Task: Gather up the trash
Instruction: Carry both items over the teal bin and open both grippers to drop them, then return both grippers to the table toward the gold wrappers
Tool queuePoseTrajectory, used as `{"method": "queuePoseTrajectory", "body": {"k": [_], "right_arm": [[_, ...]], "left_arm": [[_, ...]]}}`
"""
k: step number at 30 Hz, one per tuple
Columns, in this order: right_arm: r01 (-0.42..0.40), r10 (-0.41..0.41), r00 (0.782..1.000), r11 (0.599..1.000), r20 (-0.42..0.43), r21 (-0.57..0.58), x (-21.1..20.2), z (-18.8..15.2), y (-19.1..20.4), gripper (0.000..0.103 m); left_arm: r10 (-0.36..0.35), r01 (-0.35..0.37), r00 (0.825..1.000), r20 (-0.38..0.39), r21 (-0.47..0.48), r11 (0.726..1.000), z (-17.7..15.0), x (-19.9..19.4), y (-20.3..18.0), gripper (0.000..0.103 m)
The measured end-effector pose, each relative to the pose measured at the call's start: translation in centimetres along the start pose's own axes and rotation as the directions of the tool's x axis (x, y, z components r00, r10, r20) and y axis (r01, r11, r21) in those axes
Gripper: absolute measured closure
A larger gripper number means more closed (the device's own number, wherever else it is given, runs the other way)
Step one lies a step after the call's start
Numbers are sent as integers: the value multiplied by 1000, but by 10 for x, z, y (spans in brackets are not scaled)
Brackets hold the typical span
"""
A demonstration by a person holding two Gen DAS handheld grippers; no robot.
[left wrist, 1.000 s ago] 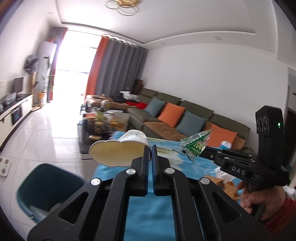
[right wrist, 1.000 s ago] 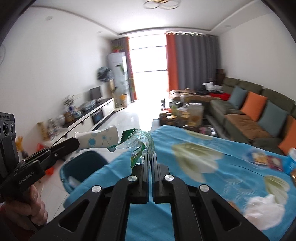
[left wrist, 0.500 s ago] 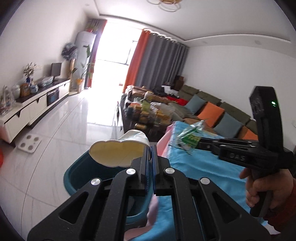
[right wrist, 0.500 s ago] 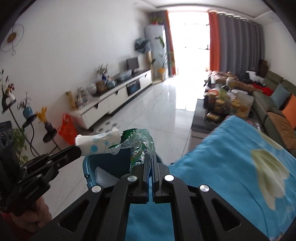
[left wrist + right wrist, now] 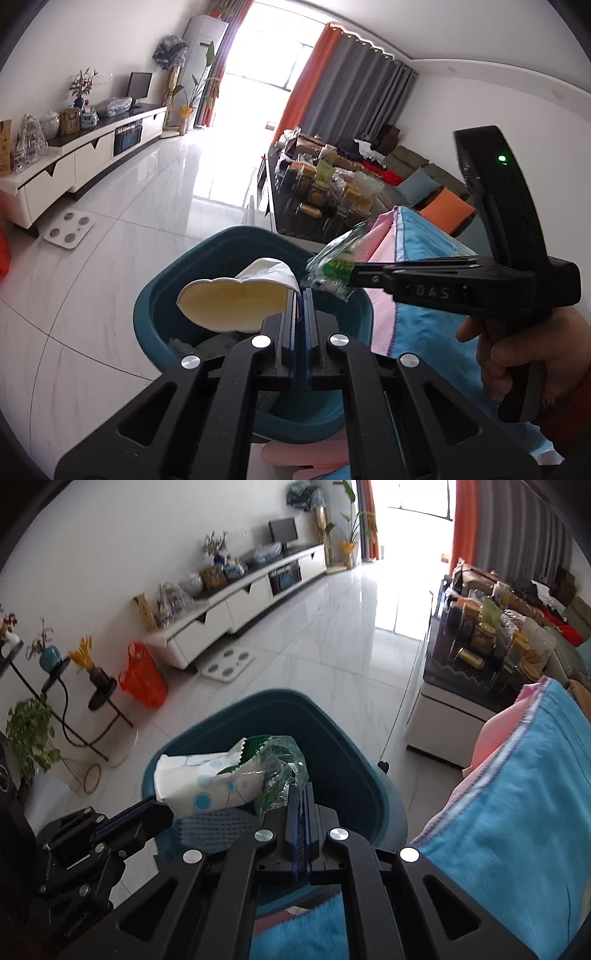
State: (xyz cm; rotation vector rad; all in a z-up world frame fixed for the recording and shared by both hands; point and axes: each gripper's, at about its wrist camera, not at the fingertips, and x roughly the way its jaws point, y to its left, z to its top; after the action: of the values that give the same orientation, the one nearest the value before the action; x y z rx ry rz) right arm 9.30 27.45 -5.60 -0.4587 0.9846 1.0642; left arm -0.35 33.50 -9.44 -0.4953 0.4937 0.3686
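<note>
"DAS" is moulded on the right gripper (image 5: 349, 275), clamped on a green-printed clear wrapper (image 5: 332, 264). The left gripper (image 5: 299, 295) pinches a flattened paper cup (image 5: 232, 306). Both hang above the teal bin (image 5: 354, 775), holding tissue.

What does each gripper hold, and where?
Left gripper: crushed white paper cup, pinched at its rim. Right gripper: clear green-printed plastic wrapper, by its edge.

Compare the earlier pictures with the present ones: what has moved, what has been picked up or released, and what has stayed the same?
Both grippers swung away from the blue-covered table and down, so they now hang over the teal bin. Nothing was picked up or released. The left gripper is still shut on the paper cup, and the right gripper on the green plastic wrapper. The bin's earlier contents remain.
</note>
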Motion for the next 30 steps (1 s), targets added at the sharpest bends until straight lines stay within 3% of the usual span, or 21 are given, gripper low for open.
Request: {"method": "queuePoseTrajectory", "body": {"k": [6,9,11,13,16,21,23,25,30], "right_arm": [[7,-6,999,1000,-37,1,13,5,1,91],[-5,6,999,1000,-37,19,14,6,-3,80],[-15,16,999,999,-29,29,12,7,-5,76],[-19,20,1000,999,-22,40,11,7,-7,70],[-30,30,1000,998,-2,49,4,6,-9,70],[-44,41,997,998,69,41,-21,1,-11,56],[-46,42,994,998,106,37,-35,-3,-12,53],[-45,38,988,998,148,40,-51,-8,-15,44],[-21,6,965,998,263,53,-97,-30,-28,26]], "left_arm": [[12,-12,1000,-20,-13,1000,-2,21,1,97],[11,-11,1000,-17,-35,999,-2,24,7,69],[22,-22,1000,-2,-32,999,-2,21,9,68],[23,-23,1000,4,-43,999,-2,17,11,56],[45,-44,999,25,-40,998,0,8,9,48],[85,-80,993,78,-55,995,5,-20,9,21],[96,-91,989,110,-48,995,9,-35,6,16],[114,-110,983,141,-39,993,13,-48,0,6],[116,-121,974,196,15,992,25,-76,-27,6]]}}
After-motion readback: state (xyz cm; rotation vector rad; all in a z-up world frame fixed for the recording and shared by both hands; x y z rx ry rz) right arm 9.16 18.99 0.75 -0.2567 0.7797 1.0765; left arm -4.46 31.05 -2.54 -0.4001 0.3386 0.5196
